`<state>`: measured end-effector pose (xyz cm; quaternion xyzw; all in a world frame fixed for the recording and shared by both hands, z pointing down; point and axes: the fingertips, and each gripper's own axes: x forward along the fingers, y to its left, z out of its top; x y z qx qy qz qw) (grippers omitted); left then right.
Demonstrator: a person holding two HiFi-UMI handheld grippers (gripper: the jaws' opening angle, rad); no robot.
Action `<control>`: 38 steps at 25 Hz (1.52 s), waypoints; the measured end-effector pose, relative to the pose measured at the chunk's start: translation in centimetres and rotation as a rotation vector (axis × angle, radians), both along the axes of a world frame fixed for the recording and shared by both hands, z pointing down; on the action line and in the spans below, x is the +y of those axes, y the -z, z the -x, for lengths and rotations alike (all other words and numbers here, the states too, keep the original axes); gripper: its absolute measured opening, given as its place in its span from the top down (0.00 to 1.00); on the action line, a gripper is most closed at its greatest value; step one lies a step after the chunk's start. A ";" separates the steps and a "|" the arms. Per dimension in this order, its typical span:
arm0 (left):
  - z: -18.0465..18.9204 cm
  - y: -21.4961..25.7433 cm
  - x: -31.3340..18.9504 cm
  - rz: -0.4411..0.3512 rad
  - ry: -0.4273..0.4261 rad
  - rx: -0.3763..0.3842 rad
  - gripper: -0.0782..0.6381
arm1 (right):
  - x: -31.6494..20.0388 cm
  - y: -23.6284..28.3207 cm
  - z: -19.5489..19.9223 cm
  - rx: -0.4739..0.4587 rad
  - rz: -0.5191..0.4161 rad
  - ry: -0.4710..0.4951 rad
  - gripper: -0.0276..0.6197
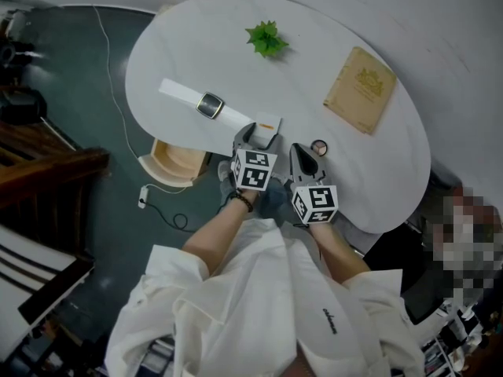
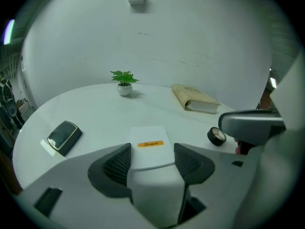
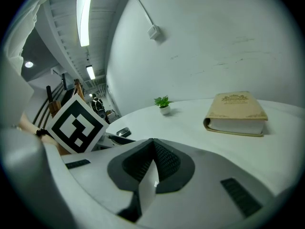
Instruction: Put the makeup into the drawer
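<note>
A white makeup box with an orange label (image 2: 148, 144) lies at the near edge of the white table (image 1: 330, 53). My left gripper (image 2: 151, 156) has its pads against the box's two sides; in the head view the left gripper (image 1: 259, 132) sits just behind the box (image 1: 267, 122). My right gripper (image 1: 302, 154) rests beside it, jaws shut on nothing (image 3: 152, 147). A small round compact (image 1: 319, 147) lies just past the right gripper's tip. A dark square compact (image 1: 210, 105) sits on a white strip further left. A light wooden drawer (image 1: 174, 162) stands open under the table's near left edge.
A tan book (image 1: 360, 89) lies at the far right of the table, and a small potted plant (image 1: 266, 38) stands at the back. A cable runs over the dark floor to the left. The person's white sleeves fill the bottom of the head view.
</note>
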<state>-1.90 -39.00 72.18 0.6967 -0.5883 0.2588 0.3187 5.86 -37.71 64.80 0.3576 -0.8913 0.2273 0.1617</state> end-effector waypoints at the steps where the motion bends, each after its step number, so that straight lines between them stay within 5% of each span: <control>1: 0.1 -0.3 0.1 0.003 -0.006 0.004 0.48 | 0.1 -0.1 0.2 0.002 0.002 -0.008 0.93; 10: 2.0 0.1 1.3 -0.003 -0.056 0.052 0.47 | 1.9 0.8 2.0 0.009 -0.009 -0.052 0.93; 20: 1.3 -0.9 1.5 0.001 -0.134 -0.046 0.39 | 3.4 1.4 2.8 0.016 -0.015 -0.047 0.93; 24: 1.3 -0.9 1.7 0.011 -0.107 -0.062 0.45 | 3.2 1.4 2.5 0.019 -0.020 -0.037 0.93; 38: 4.1 1.7 3.2 -0.047 -0.082 0.063 0.46 | 3.2 1.1 3.5 0.028 -0.020 -0.032 0.93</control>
